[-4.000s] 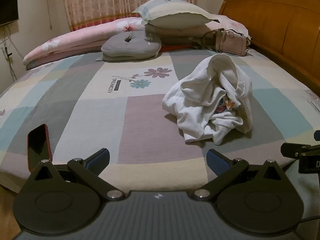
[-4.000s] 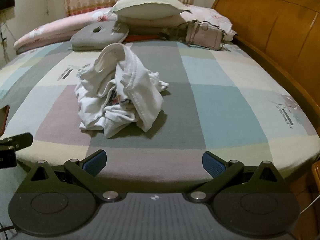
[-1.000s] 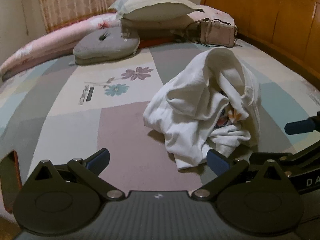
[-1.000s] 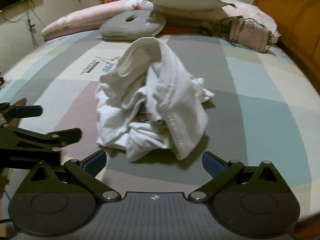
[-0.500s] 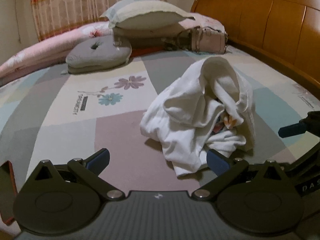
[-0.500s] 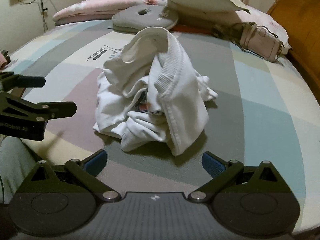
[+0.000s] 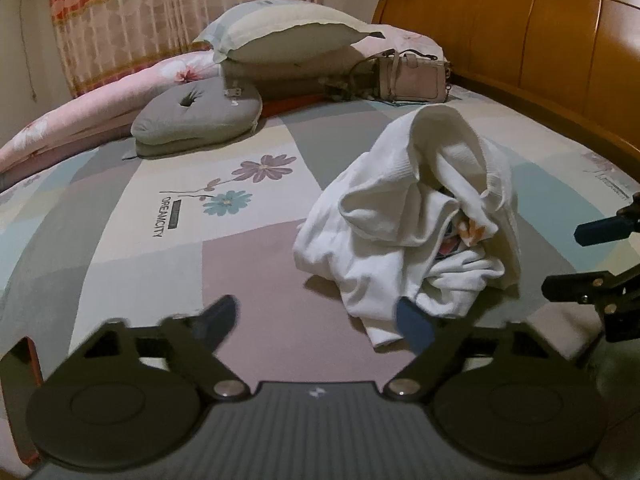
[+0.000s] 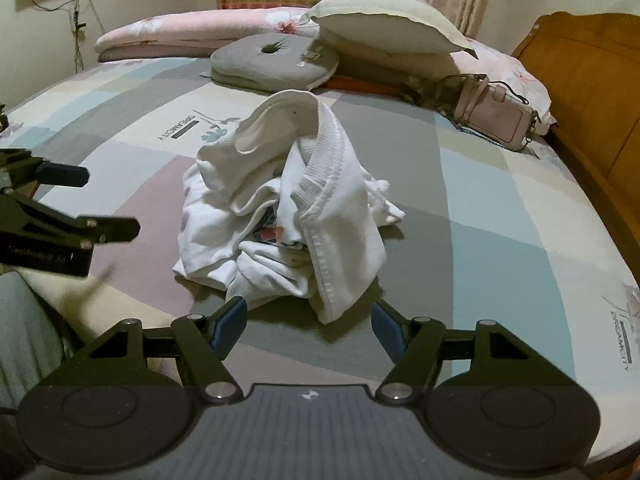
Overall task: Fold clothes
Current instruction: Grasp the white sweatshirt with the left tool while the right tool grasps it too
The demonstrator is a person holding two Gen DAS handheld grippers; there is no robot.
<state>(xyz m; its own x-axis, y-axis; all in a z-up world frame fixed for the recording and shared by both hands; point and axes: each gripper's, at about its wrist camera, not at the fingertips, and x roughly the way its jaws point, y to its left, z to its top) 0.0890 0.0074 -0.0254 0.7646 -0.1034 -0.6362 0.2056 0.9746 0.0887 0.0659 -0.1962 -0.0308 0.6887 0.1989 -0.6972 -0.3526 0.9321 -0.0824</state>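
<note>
White garment (image 8: 288, 208) mid-bed (image 8: 500, 216), uncrowded.

dim, warm yellowish indoor light from above. soft dark shadow under the crumpled white cotton garment (image 8: 288, 216) on the patchwork pastel bedsheet (image 7: 152, 264). strong fisheye bending and dark corners at the edges. motion blur on the black left gripper (image 7: 316, 322), jaws closing.

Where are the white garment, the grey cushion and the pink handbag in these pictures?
white garment (image 8: 344, 216), right wrist view, on its ribbed hem band.
grey cushion (image 7: 196, 112), left wrist view, on its top face.
pink handbag (image 8: 496, 120), right wrist view, on its front panel.
</note>
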